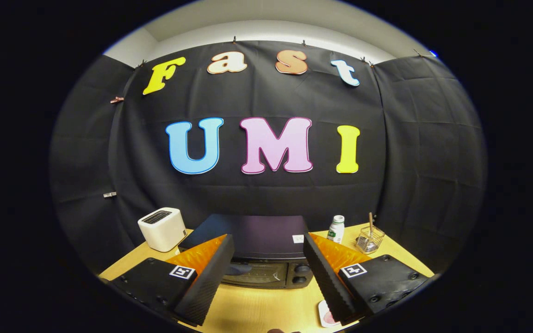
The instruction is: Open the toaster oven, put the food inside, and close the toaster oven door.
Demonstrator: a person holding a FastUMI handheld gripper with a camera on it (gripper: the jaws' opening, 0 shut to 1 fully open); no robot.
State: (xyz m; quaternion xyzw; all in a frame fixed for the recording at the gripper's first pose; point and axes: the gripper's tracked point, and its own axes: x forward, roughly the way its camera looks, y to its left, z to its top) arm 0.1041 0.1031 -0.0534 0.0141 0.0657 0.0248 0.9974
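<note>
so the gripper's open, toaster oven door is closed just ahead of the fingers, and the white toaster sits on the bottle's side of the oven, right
Not quite. In the gripper view the white toaster sits on the opposite side of the toaster oven from the bottle. The rest holds: the gripper is open and the oven door is closed just ahead of the fingers.

Illumination is even and moderately bright, from overhead. The wooden surface [266,307] shows soft glare; the toaster oven [252,252] door glass carries a faint reflection at 6 o'clock. Fisheye distortion bends the straight lines outward toward the rim. Focus is sharp centrally, slightly soft at the claw [269,277].
</note>
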